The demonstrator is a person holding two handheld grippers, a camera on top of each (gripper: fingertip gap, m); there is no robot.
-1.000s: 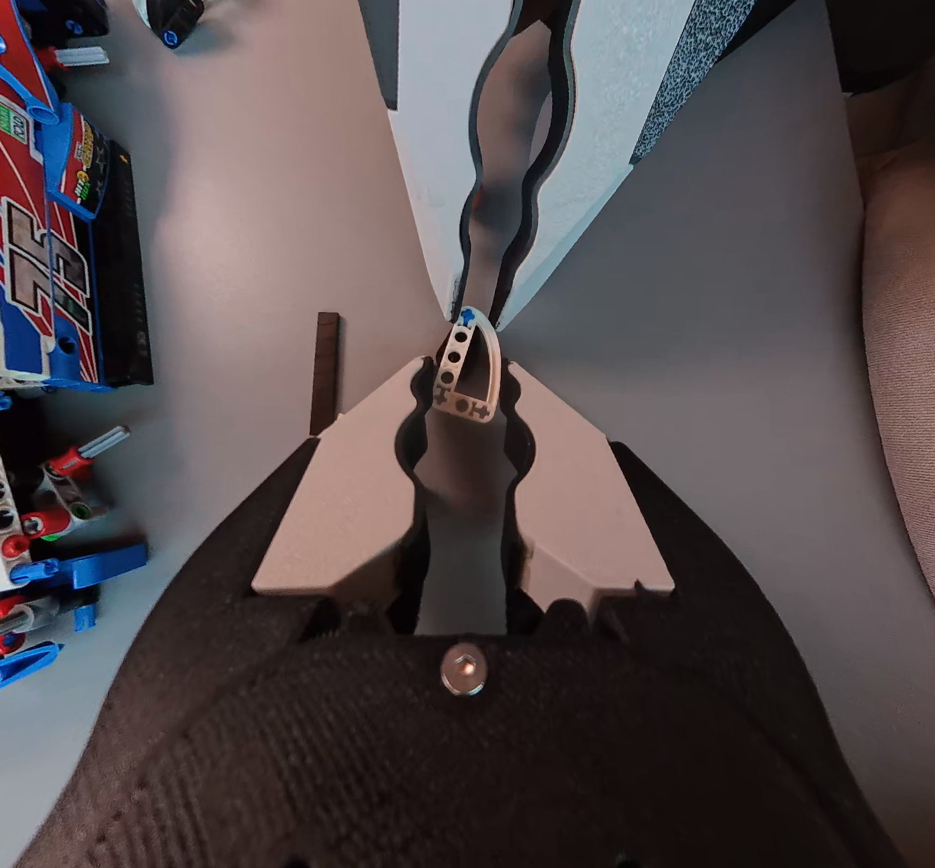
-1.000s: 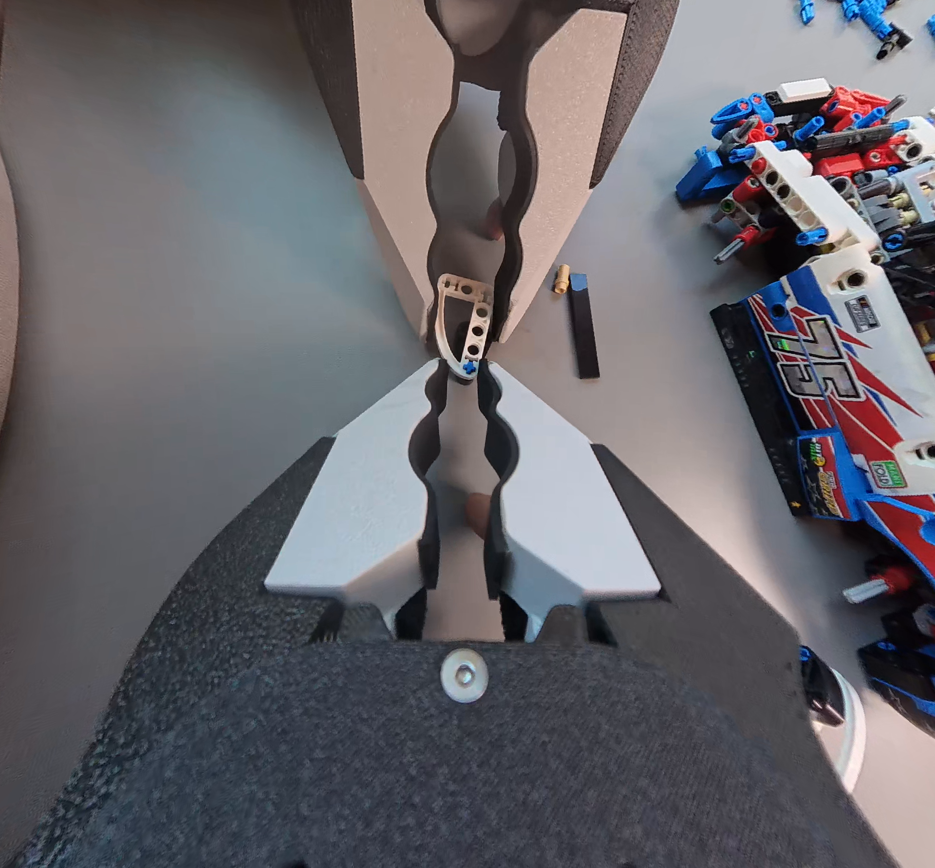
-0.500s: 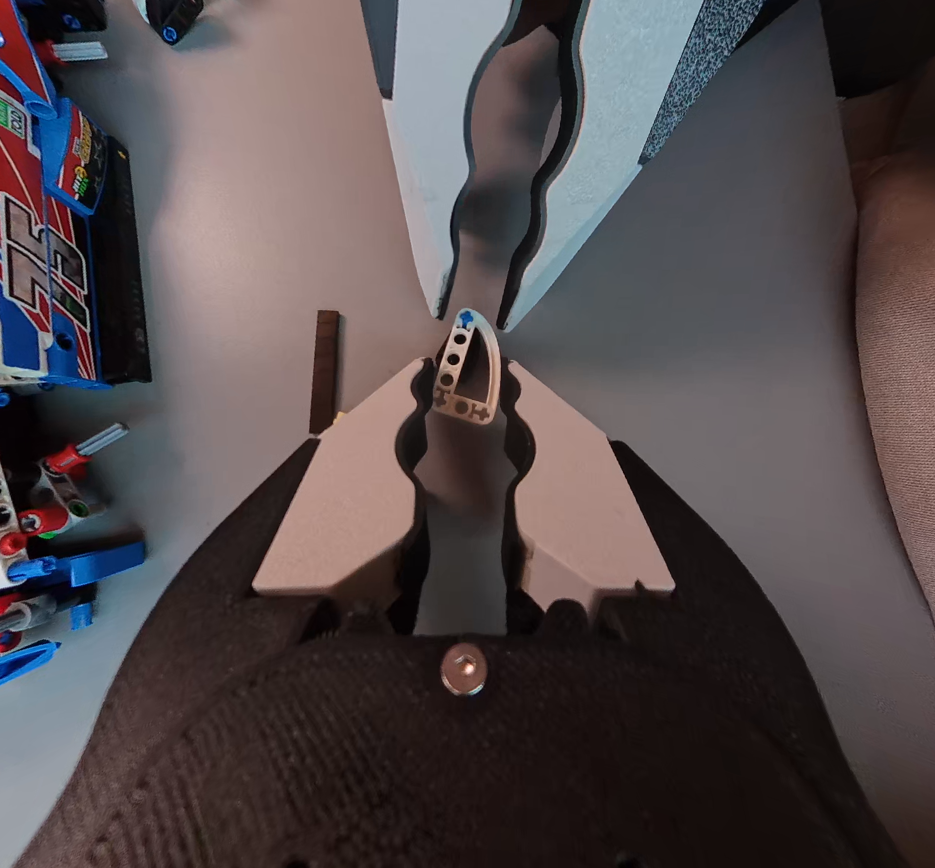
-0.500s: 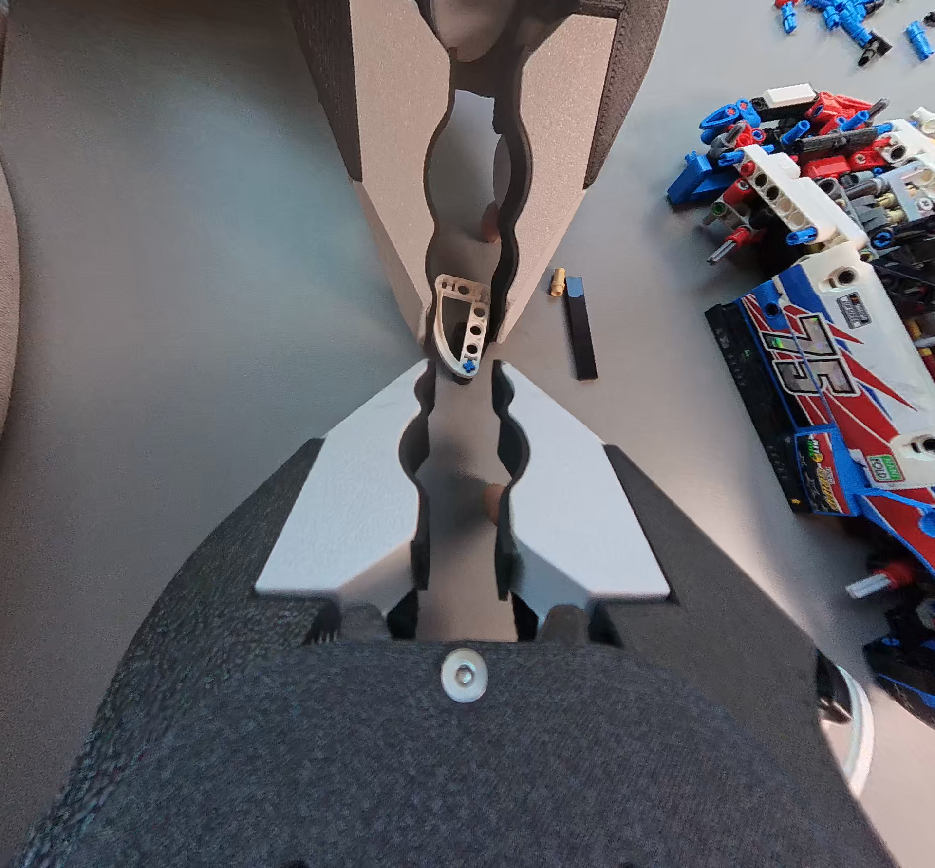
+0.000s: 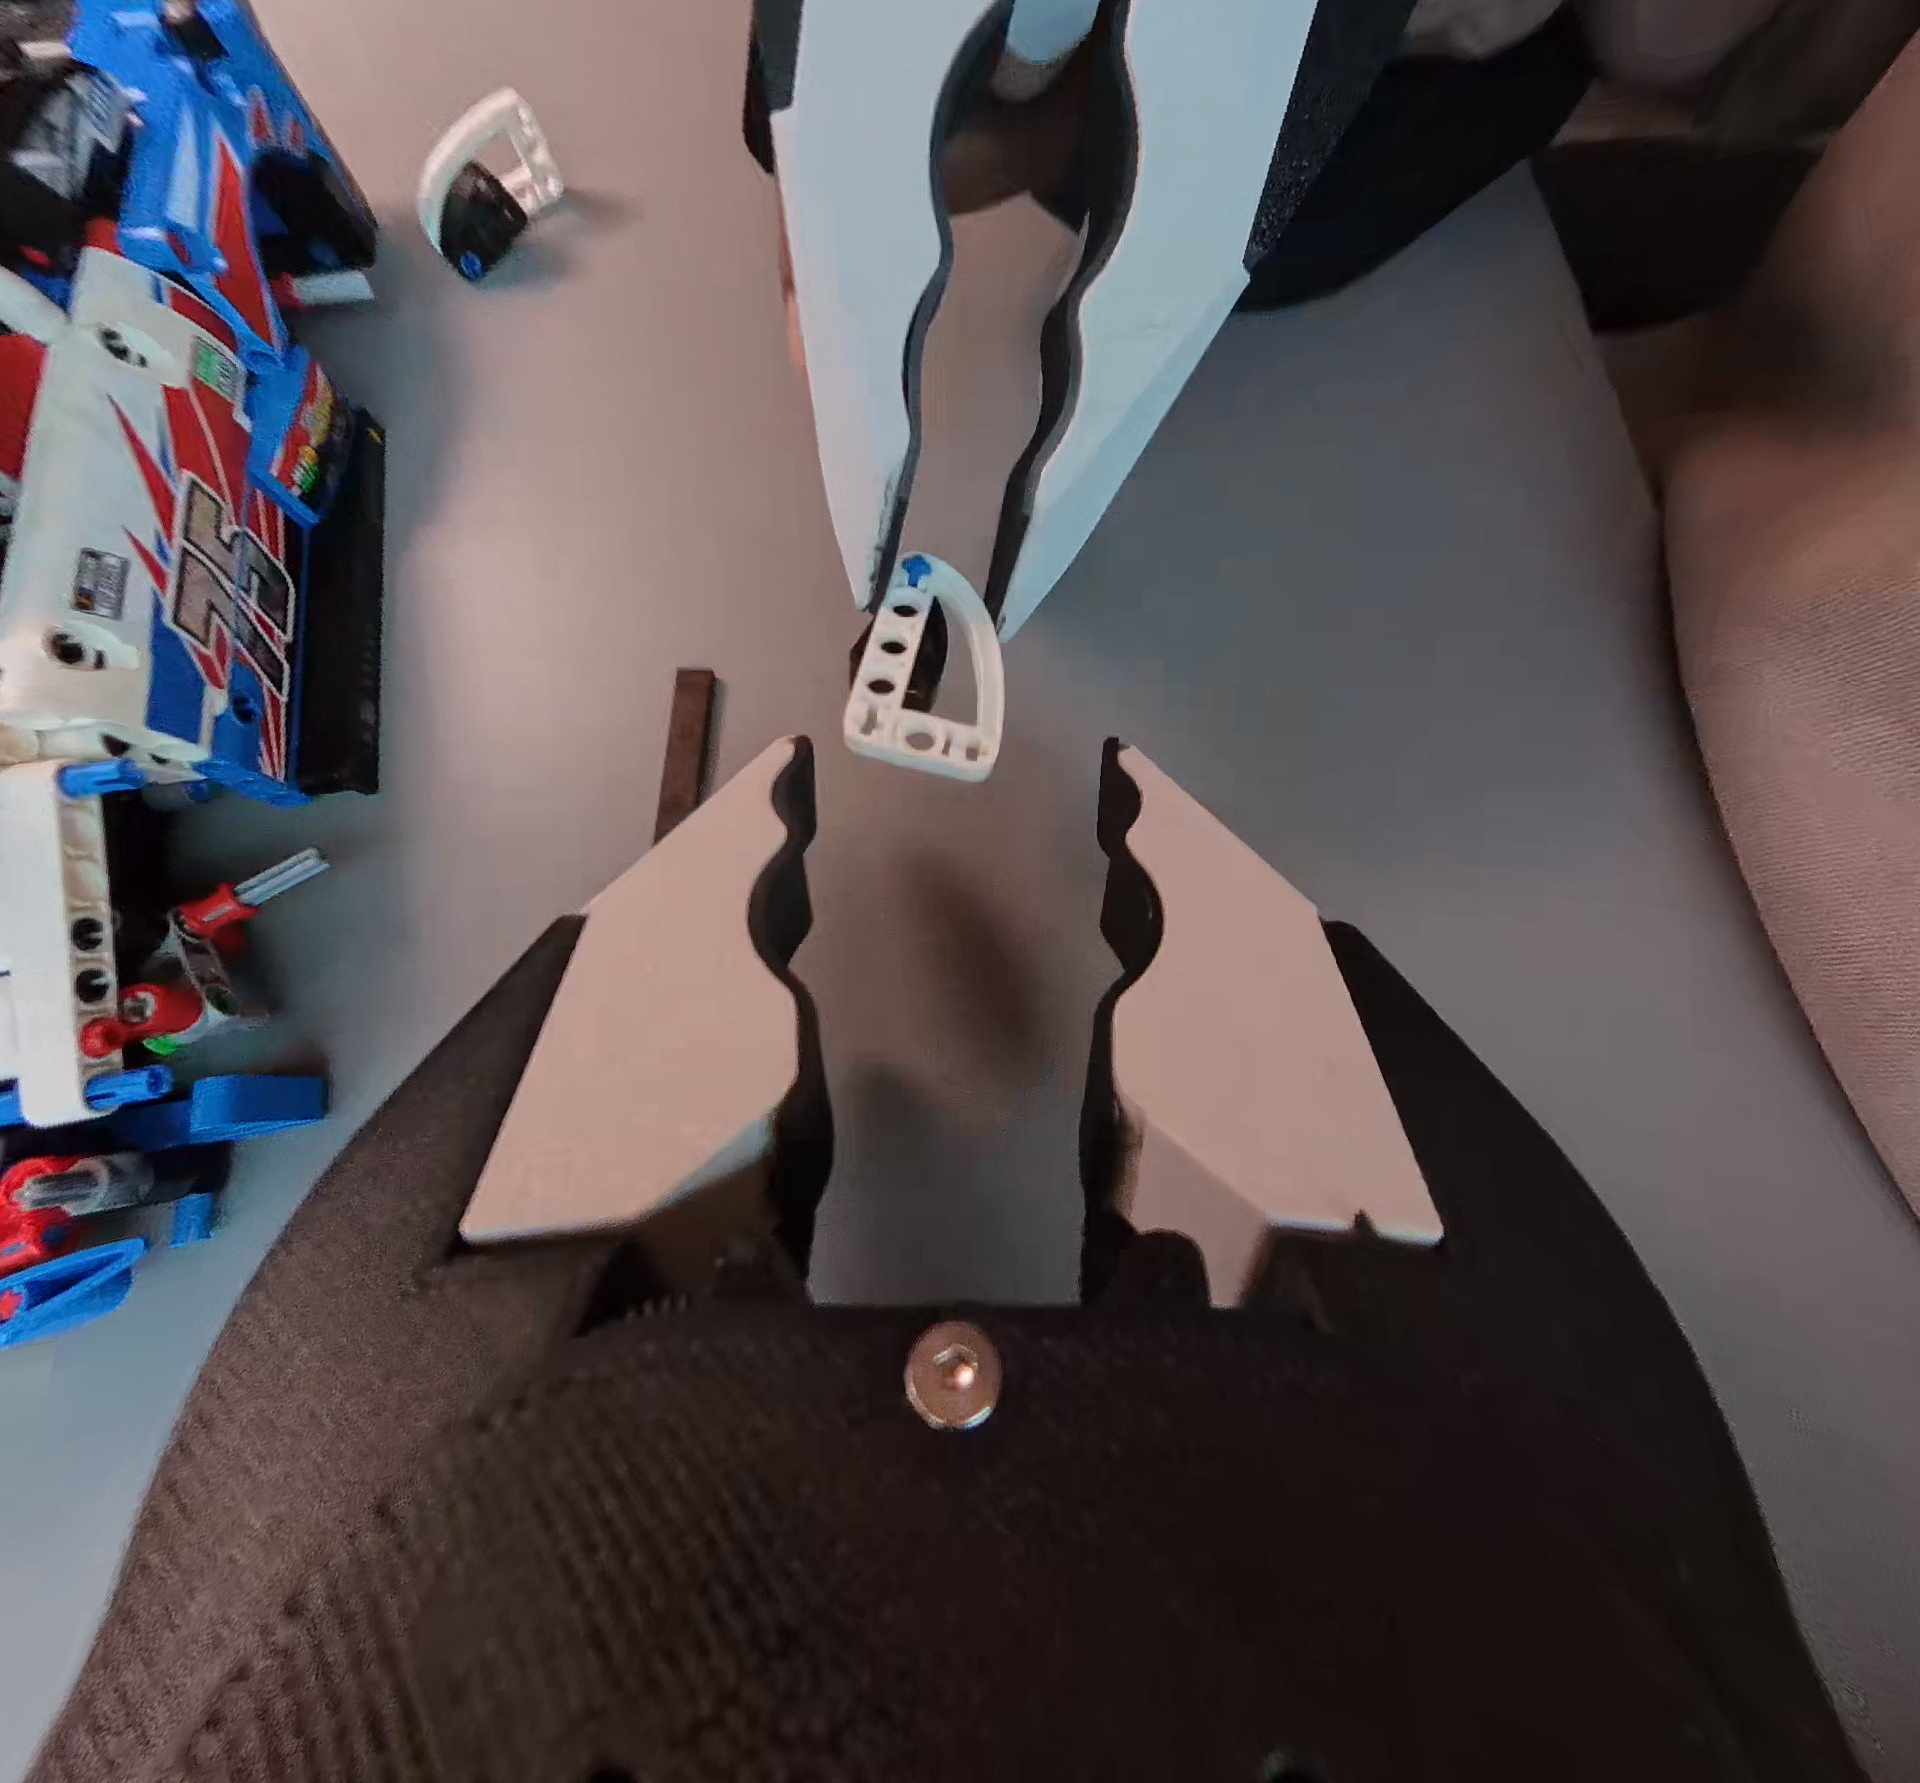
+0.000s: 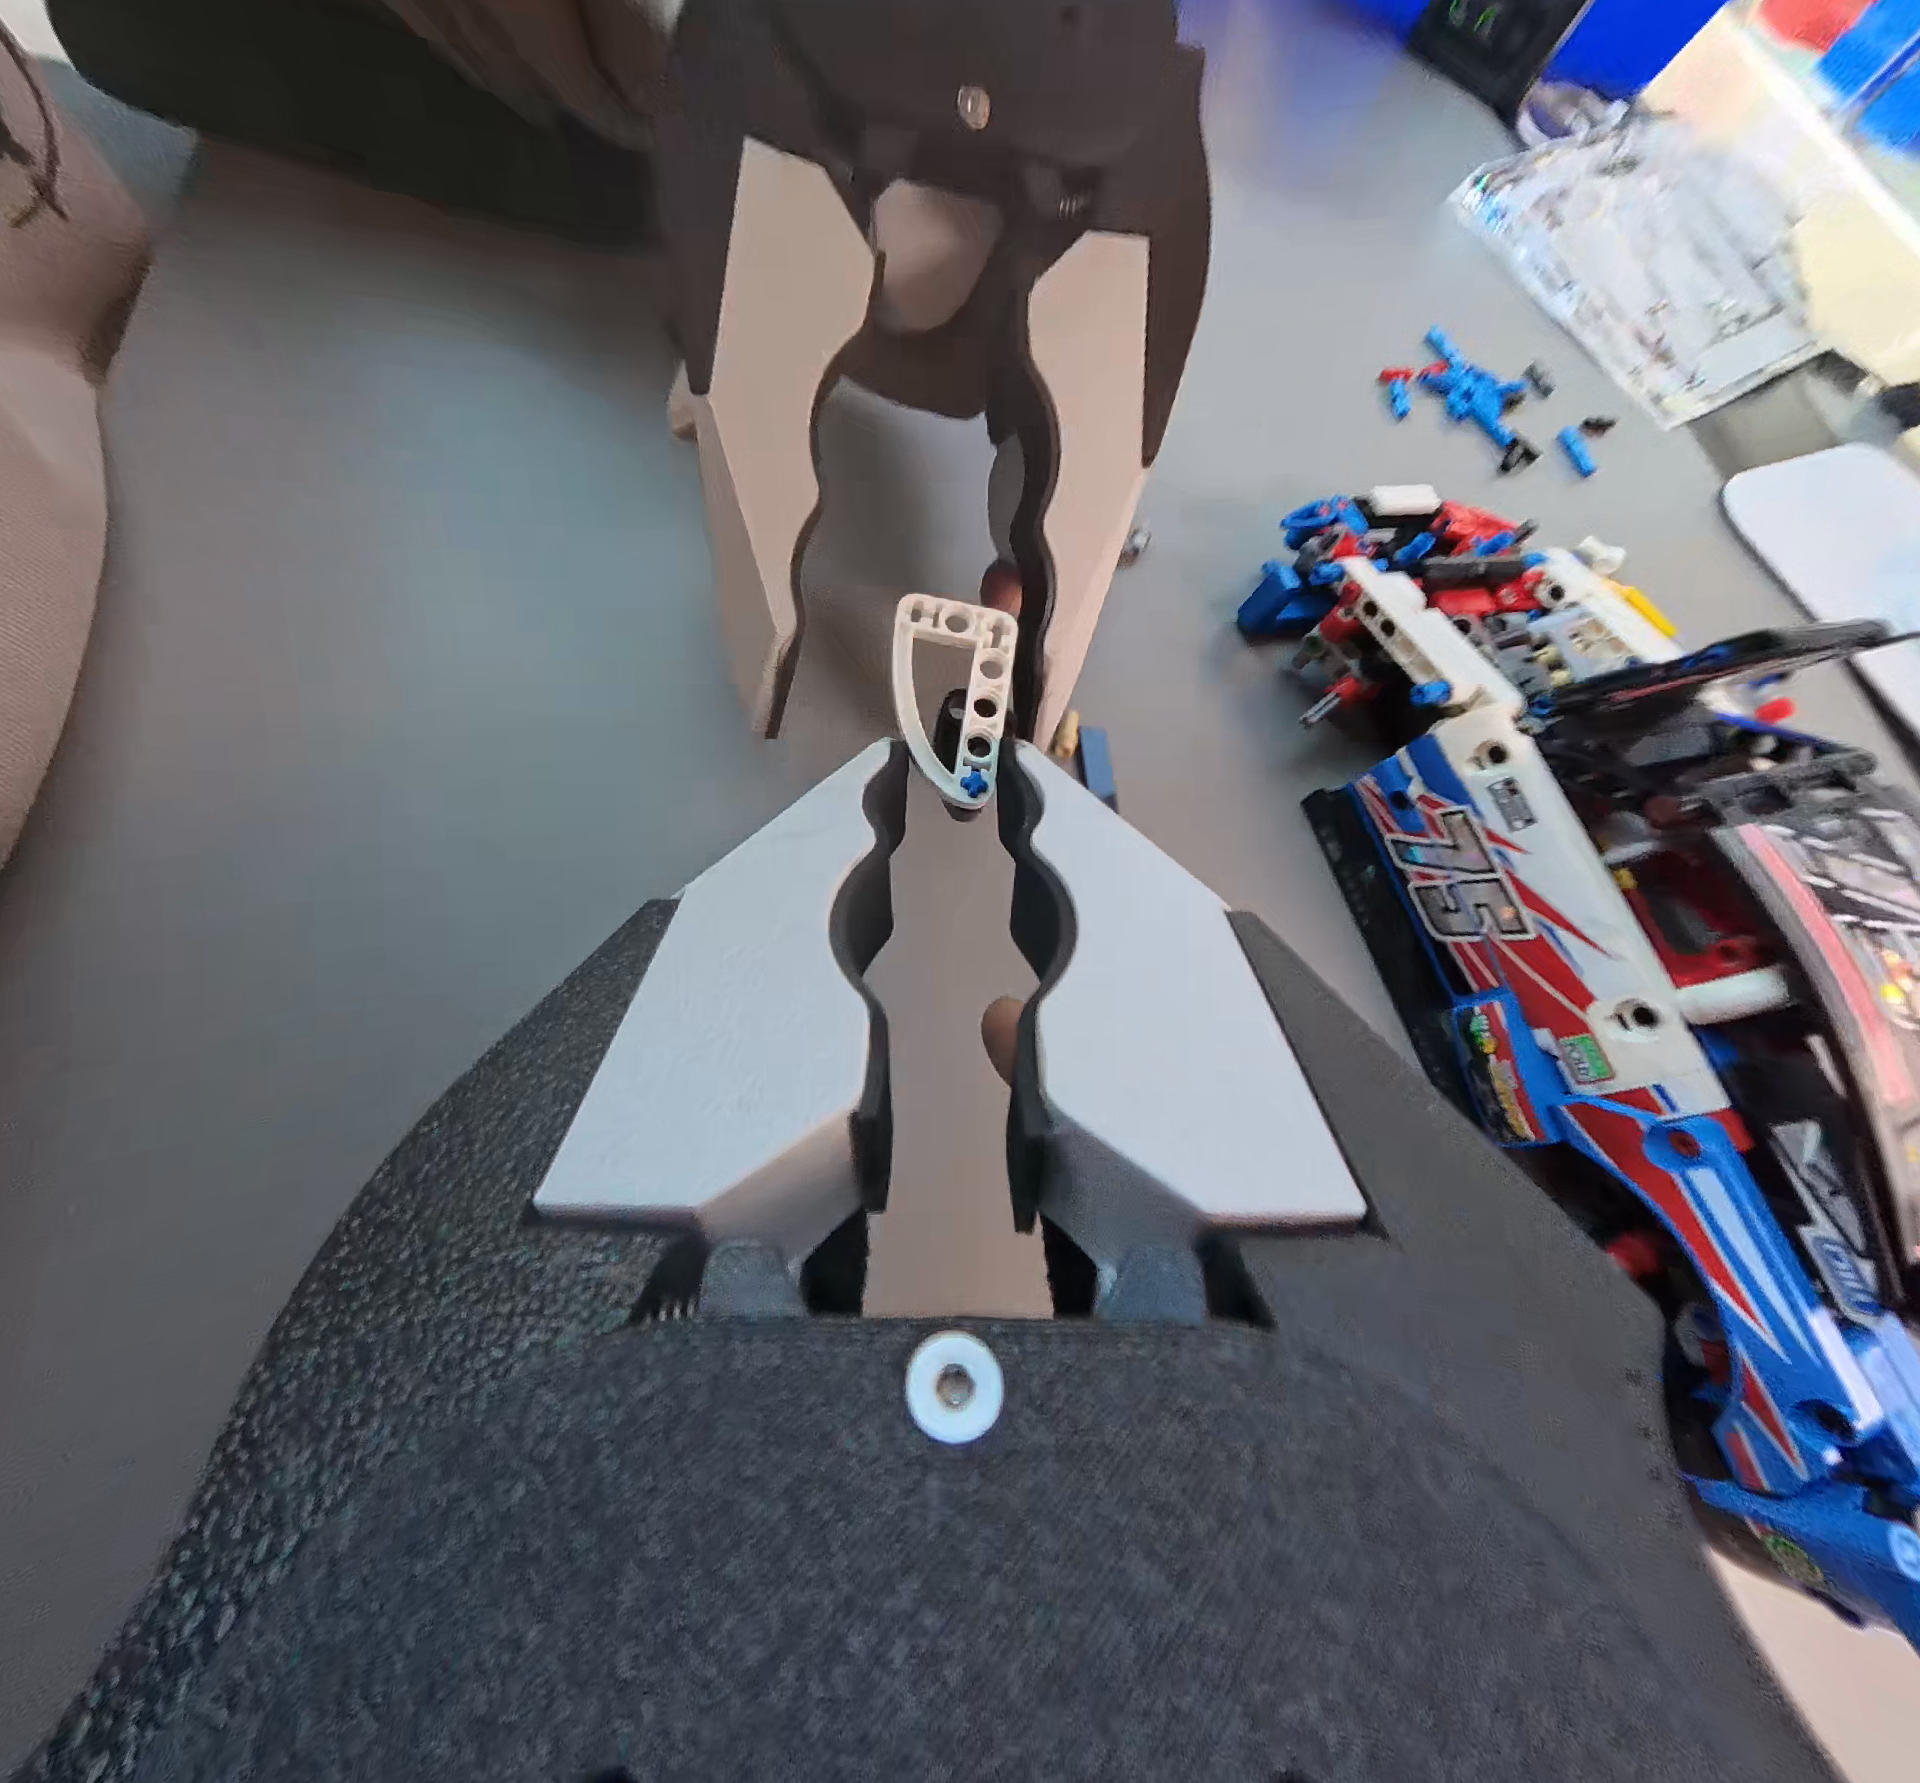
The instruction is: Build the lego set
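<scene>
A white curved lego piece [image 6: 951,663] with a blue pin at its narrow end and a black part behind it hangs above the grey table [image 6: 416,694]. My right gripper [image 6: 953,759] is shut on the piece's narrow, pinned end. In the left wrist view the piece [image 5: 925,694] hangs from the right gripper [image 5: 940,611], which comes in from the top. My left gripper [image 5: 956,757] is open and empty, its fingers spread wide just short of the piece's broad end. It shows opposite in the right wrist view [image 6: 909,731].
A blue, red and white race car model [image 5: 187,507] lies at the left, also in the right wrist view [image 6: 1558,954]. A second white curved piece [image 5: 488,175] and a black beam [image 5: 686,746] lie near. Loose blue pins [image 6: 1475,393] and a booklet [image 6: 1621,258] are farther off.
The left gripper has let go of the white piece, opened wide and drawn back. The right gripper has shut on the pinned end and now carries the piece.
</scene>
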